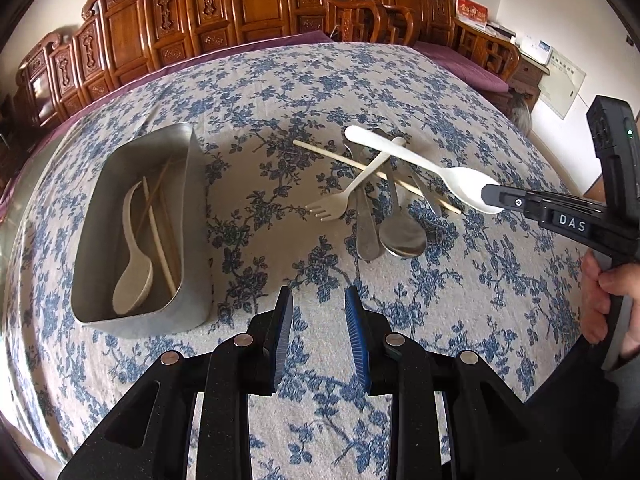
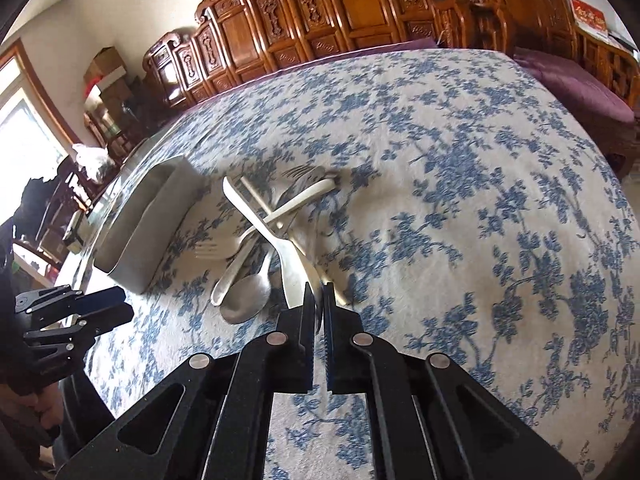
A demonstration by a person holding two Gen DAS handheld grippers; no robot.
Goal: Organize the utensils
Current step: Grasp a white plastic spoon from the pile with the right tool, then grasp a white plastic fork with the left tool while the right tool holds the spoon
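Two grippers: right gripper, marked "DAS", fingers clamped on white spoon; left gripper fingers apart.

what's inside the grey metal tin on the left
Inside the rectangular grey metal tin: a cream plastic spoon and pale wooden chopsticks. The tin's near wall hides part of its floor.

Both wrist views face the utensil pile closely, from opposite sides.

Bowl of the white spoon partly hidden behind the right tool's fingertips.
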